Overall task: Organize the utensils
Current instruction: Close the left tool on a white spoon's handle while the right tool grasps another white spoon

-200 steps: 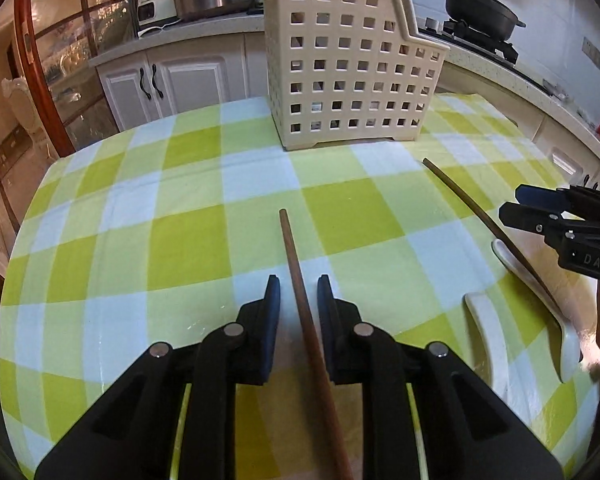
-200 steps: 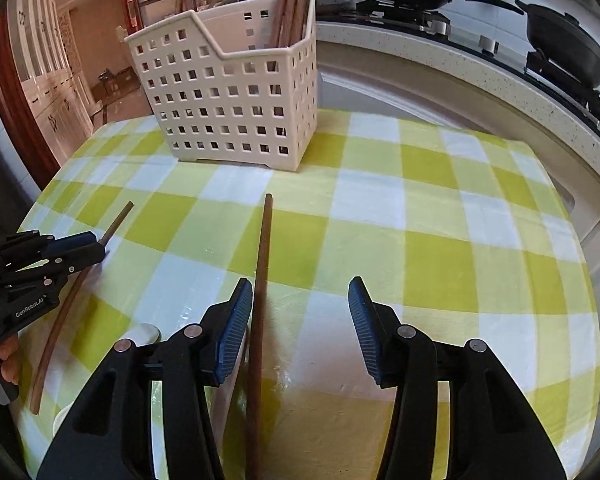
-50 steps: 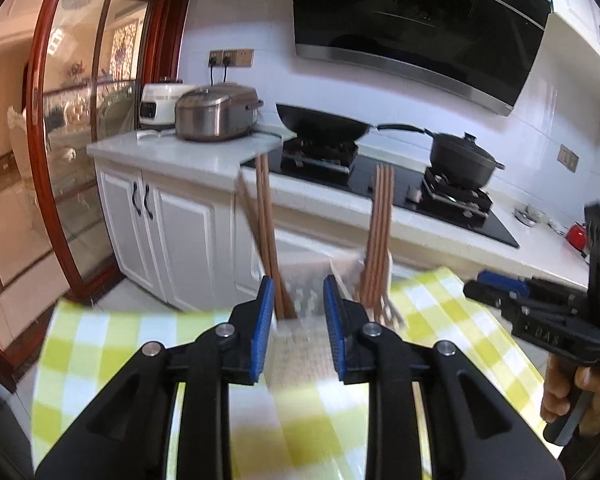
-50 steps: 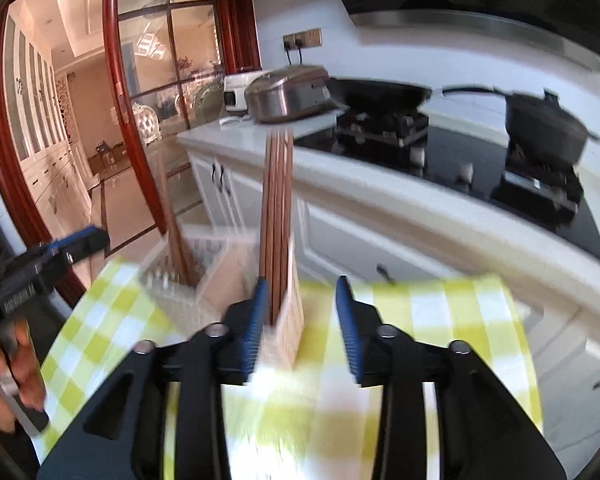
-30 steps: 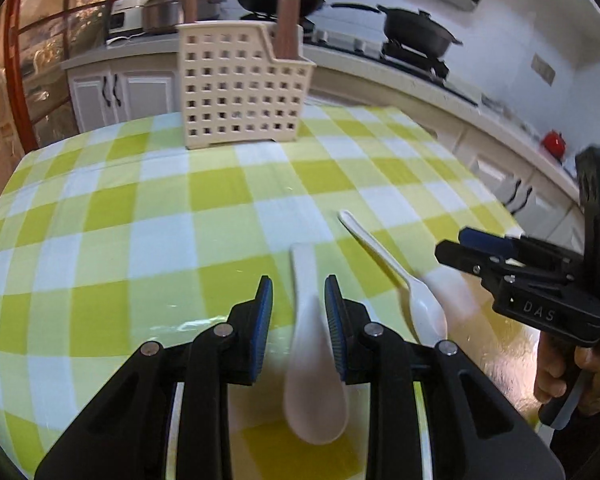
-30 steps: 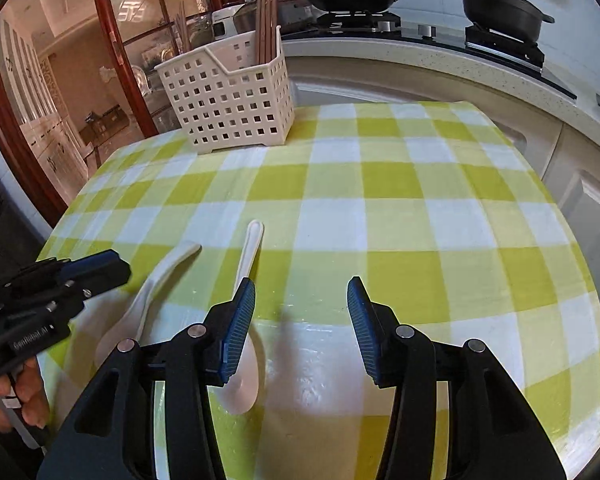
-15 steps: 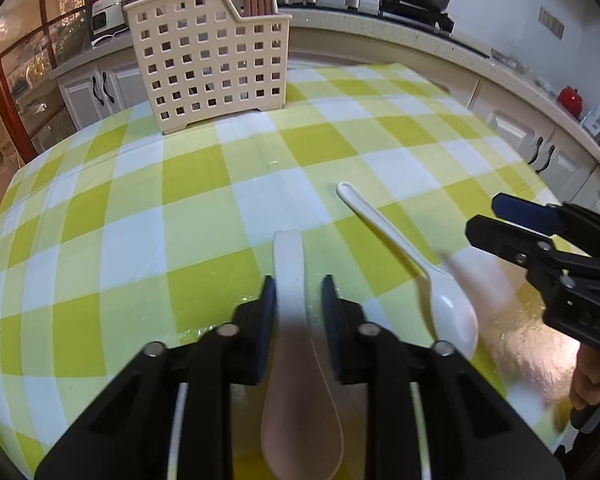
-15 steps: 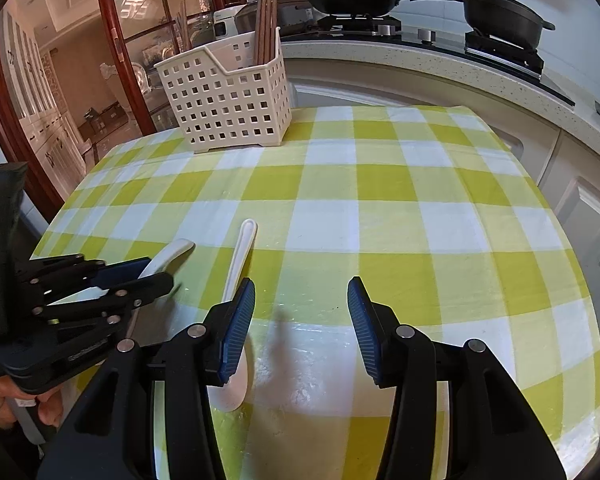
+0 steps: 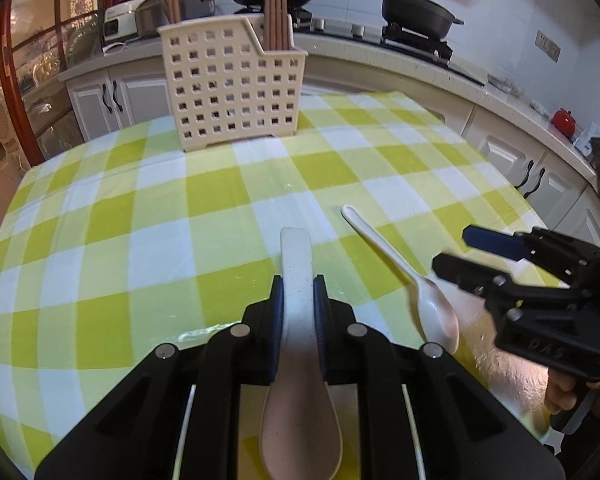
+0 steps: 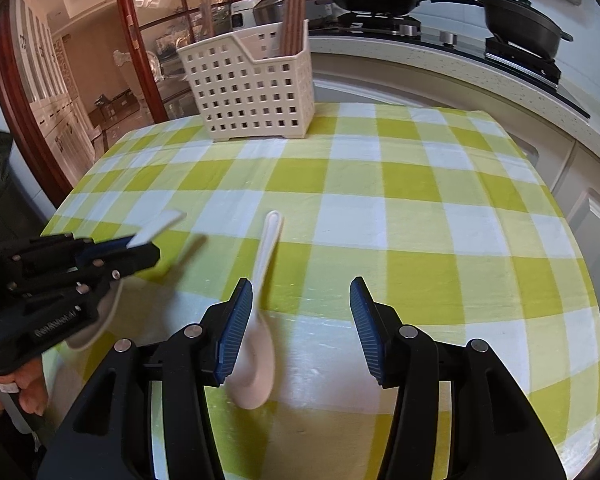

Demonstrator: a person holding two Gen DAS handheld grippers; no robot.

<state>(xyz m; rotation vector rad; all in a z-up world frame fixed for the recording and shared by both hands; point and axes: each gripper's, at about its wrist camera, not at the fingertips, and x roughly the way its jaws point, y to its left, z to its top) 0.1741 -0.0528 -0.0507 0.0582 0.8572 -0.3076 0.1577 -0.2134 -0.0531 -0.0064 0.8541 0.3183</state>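
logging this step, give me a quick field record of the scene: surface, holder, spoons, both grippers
surface: table with green and white checked cloth
holder: cream slotted caddy at far side, chopsticks standing in it
left gripper: jaws just closed on flat spoon handle
right gripper: open, holding nothing
slim white spoon: lying on cloth, by right gripper's left finger

Bright, even daylight fills the kitchen as glare pools on the checked tablecloth near its front edge. Fisheye lenses bow the counter and blacken the corners; motion blur smears the white spoon and the left gripper.
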